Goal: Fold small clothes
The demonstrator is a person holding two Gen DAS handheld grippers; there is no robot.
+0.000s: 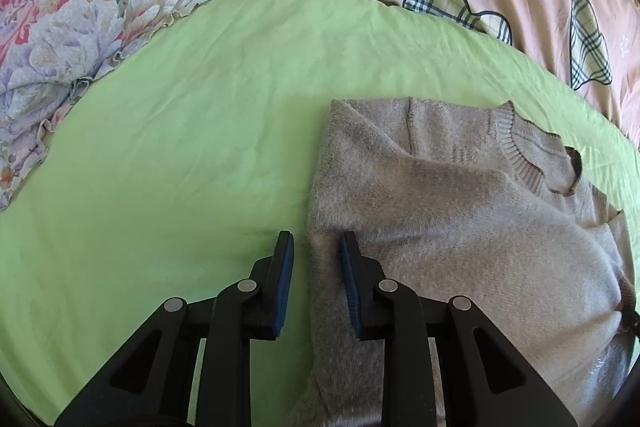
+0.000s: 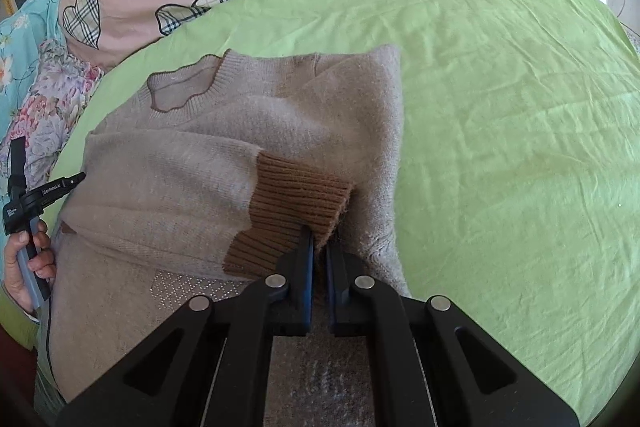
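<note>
one sweater (image 2: 192, 163), one brown cuff (image 2: 296, 203), two grippers

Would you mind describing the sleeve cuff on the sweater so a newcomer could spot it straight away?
Start at the green sheet covering the bed, where a beige knitted sweater lies with one sleeve folded across its front. At that sleeve's end is the cuff, pinched by the right gripper. It is the only dark brown, ribbed band against the pale fuzzy knit.
</note>
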